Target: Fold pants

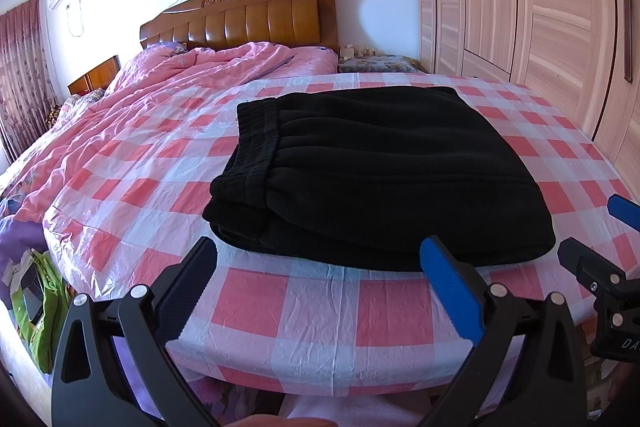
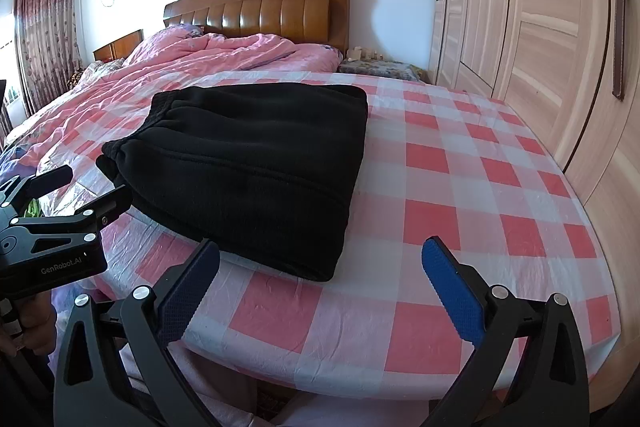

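Bedroom light is falling on the bed point(image 1: 320, 311), where the black pants point(image 1: 380, 179) are lying folded at 12 o'clock. Left tool point(image 1: 320, 291) and right tool point(image 2: 320, 291) are hovering wide open, holding nothing. Folding seems finished; next, perhaps only withdrawing.

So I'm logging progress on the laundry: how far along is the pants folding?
It looks essentially done: the black pants lie as a compact folded stack on the checked cover, waistband layers piled at one end. Nothing is in hand: the left gripper and right gripper are open, clear of the fabric. At most, a tidy-up remains.
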{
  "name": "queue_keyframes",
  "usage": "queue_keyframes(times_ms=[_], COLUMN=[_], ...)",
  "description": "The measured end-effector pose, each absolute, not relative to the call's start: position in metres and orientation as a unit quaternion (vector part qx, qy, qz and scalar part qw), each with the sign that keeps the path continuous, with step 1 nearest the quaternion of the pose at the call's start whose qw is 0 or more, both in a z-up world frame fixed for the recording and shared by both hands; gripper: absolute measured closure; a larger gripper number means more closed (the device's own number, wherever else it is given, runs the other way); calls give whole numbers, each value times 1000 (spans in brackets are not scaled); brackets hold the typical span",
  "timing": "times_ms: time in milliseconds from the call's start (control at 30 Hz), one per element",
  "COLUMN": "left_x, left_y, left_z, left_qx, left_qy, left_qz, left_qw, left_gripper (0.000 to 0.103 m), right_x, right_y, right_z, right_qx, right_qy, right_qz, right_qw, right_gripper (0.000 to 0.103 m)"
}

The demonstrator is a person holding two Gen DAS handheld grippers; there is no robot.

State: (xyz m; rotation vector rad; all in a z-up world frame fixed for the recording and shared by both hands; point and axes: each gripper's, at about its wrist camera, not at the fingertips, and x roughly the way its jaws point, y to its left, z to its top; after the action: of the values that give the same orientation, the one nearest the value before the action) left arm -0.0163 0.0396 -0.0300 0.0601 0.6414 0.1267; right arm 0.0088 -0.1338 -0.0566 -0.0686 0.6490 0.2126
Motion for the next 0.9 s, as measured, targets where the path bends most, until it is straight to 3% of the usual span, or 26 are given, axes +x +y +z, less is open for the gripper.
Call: queue_keyframes(times_ms=[900], left_x=[-16], left_y=[41], left_z=[-29], left_qx=[29], left_qy=[316], left_qz=[62], left_qw=[946], left_gripper=[1], right_x=[7], right_y=[-133], right_z=[-58], right_qx=[-34], right_qy=[319], right_qz=[106], right_qw=[941], right_gripper=[5])
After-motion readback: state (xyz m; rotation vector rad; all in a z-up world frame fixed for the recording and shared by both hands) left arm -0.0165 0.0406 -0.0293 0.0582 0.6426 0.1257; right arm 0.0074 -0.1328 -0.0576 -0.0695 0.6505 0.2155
